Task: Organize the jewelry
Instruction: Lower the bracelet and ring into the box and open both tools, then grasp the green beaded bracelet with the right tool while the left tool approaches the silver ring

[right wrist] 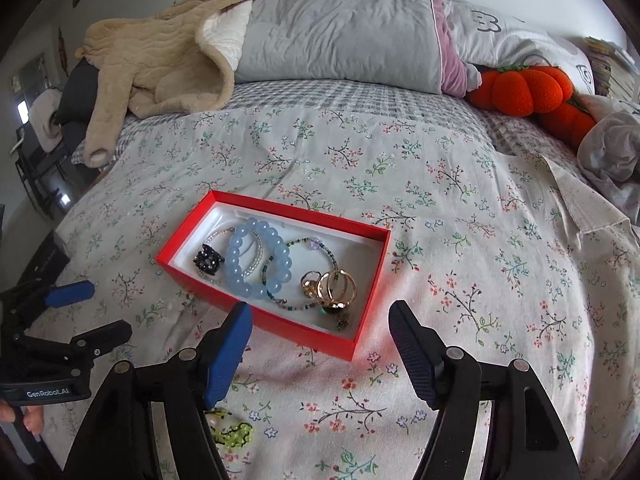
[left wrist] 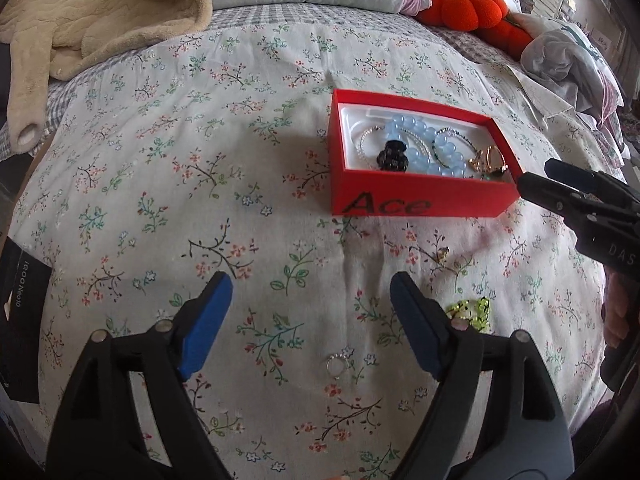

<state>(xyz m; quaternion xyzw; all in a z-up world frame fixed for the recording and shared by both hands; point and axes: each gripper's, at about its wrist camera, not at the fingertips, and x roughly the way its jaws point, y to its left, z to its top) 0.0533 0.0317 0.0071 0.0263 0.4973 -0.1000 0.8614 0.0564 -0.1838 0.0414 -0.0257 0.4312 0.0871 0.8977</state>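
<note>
Jewelry box [right wrist: 362, 280], red, sits centre of right wrist frame on floral bedspread [right wrist: 460, 208]; blue bead bracelet [right wrist: 256, 258], gold rings [right wrist: 334, 286], black clip [right wrist: 208, 260] inside. Silver ring [left wrist: 335, 365] lies loose between fingers of my left gripper [left wrist: 310, 322], jaws apart, gripping nothing. Green beaded piece [left wrist: 474, 312] just beside. My right gripper [right wrist: 320, 354] also open, empty, at near edge of box.

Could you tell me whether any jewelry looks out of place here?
Yes: a silver ring, a green beaded piece and a small brownish piece lie loose on the bedspread, outside the red box.
</note>
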